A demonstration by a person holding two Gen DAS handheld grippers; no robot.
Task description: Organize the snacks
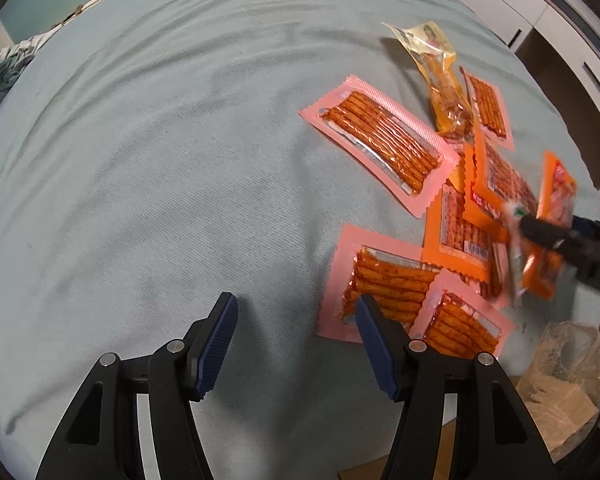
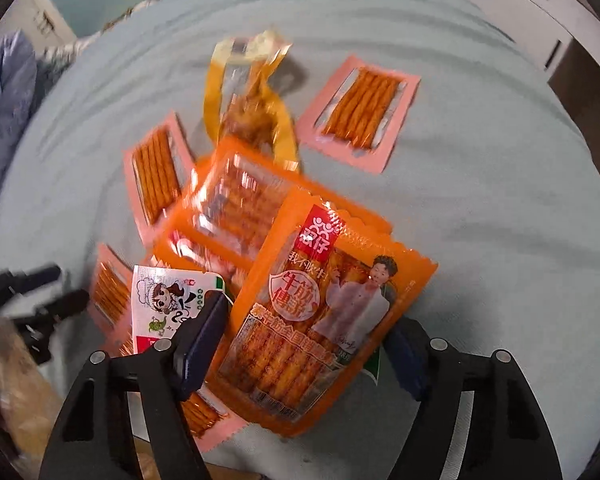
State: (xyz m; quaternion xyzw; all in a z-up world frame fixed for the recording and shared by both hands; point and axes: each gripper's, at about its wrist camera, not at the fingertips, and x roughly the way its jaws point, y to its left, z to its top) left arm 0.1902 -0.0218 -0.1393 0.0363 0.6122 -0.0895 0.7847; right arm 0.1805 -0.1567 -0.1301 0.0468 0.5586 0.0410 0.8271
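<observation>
My right gripper (image 2: 304, 332) points down over a heap of snacks, with an orange printed packet (image 2: 324, 320) spanning the gap between its pads. That packet stands tilted up off the bed (image 1: 558, 200) in the left wrist view. A white cartoon sachet (image 2: 172, 300) lies just outside the gripper's left finger. Under them are more orange packets (image 2: 228, 208), a yellow packet (image 2: 252, 92) and pink packets of red sticks (image 1: 380, 144). My left gripper (image 1: 296, 304) hangs open over bare sheet, its right finger beside a pink packet (image 1: 380, 284).
Everything lies on a wrinkled pale blue sheet (image 1: 140, 160). A clear plastic bag over brown cardboard (image 1: 564, 368) sits at the near right edge. White cabinets (image 1: 540, 8) stand beyond the bed. Crumpled bedding (image 2: 8, 92) lies at the far left.
</observation>
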